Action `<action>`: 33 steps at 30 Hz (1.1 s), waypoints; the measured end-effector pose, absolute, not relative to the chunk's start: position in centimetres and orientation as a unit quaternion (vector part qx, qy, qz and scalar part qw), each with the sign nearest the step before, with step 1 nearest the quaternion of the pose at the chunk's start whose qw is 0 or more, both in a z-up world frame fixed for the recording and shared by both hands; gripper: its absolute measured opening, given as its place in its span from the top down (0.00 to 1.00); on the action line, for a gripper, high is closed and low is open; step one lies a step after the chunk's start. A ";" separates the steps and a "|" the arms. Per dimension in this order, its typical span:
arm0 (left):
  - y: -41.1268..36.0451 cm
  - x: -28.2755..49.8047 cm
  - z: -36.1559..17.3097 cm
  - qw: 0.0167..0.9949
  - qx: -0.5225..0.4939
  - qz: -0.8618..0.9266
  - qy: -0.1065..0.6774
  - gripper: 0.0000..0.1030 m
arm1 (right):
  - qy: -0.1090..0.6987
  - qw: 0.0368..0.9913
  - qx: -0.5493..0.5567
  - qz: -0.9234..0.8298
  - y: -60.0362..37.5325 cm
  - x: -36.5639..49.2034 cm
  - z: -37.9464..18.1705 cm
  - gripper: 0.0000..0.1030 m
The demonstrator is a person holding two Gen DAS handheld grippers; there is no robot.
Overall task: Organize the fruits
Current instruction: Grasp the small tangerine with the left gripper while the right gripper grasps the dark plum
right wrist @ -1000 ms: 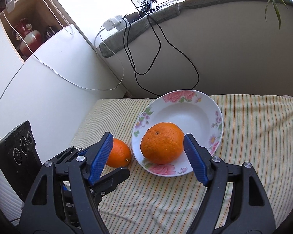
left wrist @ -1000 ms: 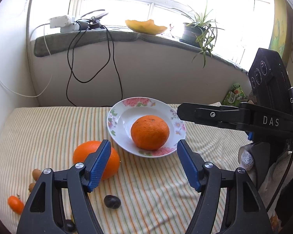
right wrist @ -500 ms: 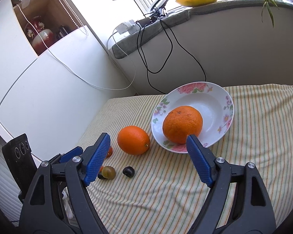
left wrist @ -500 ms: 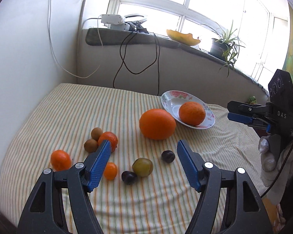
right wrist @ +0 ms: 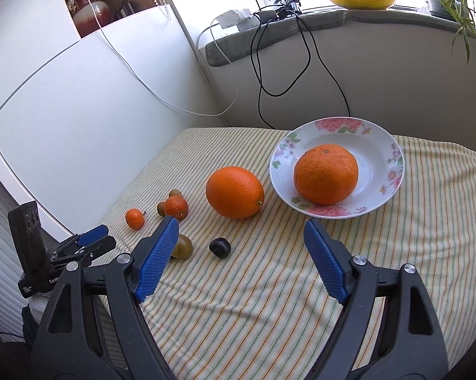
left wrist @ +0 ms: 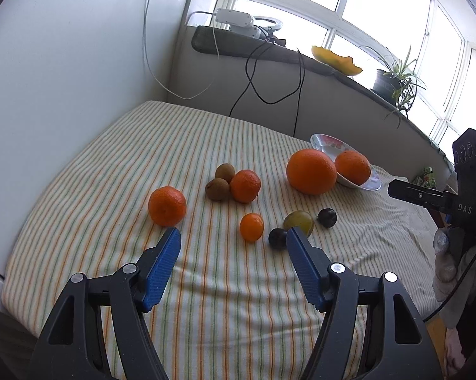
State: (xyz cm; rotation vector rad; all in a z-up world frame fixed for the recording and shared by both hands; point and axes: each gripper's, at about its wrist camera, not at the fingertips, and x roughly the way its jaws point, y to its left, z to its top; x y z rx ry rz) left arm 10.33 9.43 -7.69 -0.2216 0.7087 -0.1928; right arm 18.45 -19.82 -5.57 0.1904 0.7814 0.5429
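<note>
Right wrist view shows our right gripper (right wrist: 241, 232) open and empty above the striped surface (right wrist: 428, 221); left gripper (left wrist: 233, 242) likewise open. One orange (right wrist: 326, 174) sits in the plate (right wrist: 393, 161) near the far edge, another orange (right wrist: 234, 192) just beside it.

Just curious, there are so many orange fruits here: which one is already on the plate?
The big rough-skinned orange sits in the flowered plate. The smooth big orange lies beside it on the cloth.
</note>
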 end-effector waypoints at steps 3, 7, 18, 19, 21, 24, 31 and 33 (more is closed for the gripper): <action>9.2 10.9 -8.3 0.922 -0.117 -0.108 0.354 0.45 | 0.387 0.880 0.069 0.268 -18.5 18.4 -6.3 0.27; 8.7 11.7 -8.9 0.916 -0.120 -0.124 0.362 0.56 | 0.402 0.872 0.037 0.275 -16.7 18.4 -7.5 0.43; 8.0 14.2 -9.8 0.907 -0.116 -0.141 0.380 0.65 | 0.437 0.855 -0.009 0.278 -13.8 19.8 -10.8 0.64; 8.0 14.4 -9.8 0.905 -0.118 -0.142 0.383 0.65 | 0.439 0.854 -0.011 0.278 -13.7 20.0 -10.9 0.65; 7.9 14.7 -9.9 0.903 -0.119 -0.145 0.385 0.65 | 0.441 0.853 -0.016 0.279 -13.3 20.3 -11.2 0.67; 7.8 15.1 -10.1 0.902 -0.115 -0.144 0.390 0.65 | 0.442 0.852 -0.025 0.278 -12.9 20.6 -11.6 0.68; 7.5 15.9 -10.9 0.895 -0.118 -0.146 0.405 0.69 | 0.446 0.849 -0.028 0.282 -12.2 21.4 -12.1 0.68; 7.7 16.0 -11.0 0.893 -0.124 -0.147 0.407 0.69 | 0.445 0.849 -0.029 0.283 -11.9 21.5 -12.0 0.68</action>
